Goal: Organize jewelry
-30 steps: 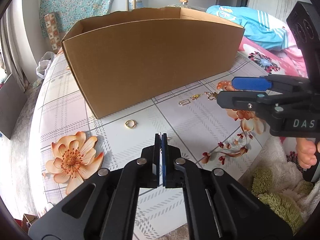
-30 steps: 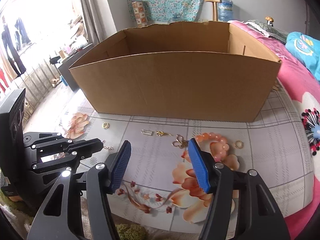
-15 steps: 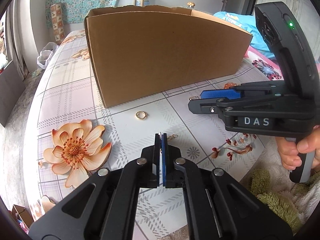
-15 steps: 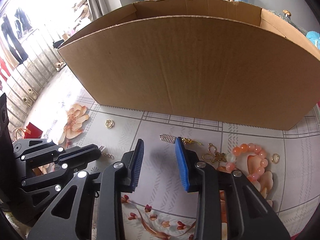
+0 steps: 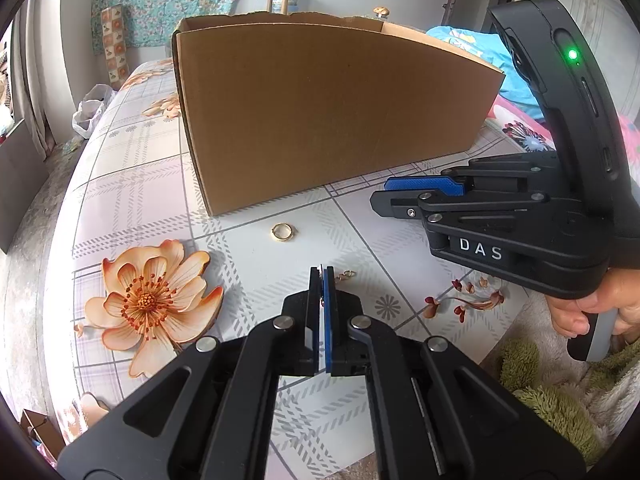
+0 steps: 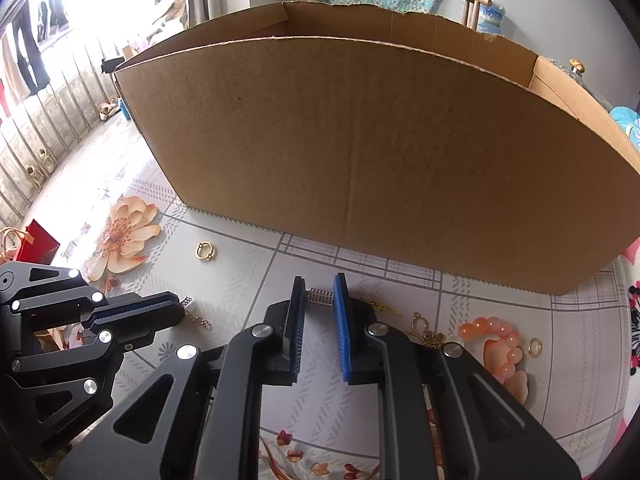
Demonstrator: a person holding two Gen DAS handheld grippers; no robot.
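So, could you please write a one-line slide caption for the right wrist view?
Right gripper, jaws just closing, straddles a small silver bar-shaped clasp before the tall brown cardboard box.

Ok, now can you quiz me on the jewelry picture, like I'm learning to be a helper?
1. True or false: the gold ring is inside the cardboard box.
2. What is between the pads of the right gripper? A) a bead bracelet B) a small silver clip C) the gold ring
3. Which gripper is pinching the small chain?

Key
1. False. The ring lies on the flowered tablecloth, in front of the box.
2. B. The jaws have just been closing, and the pads now touch both ends of the clip.
3. The left gripper, with its jaws shut tight.
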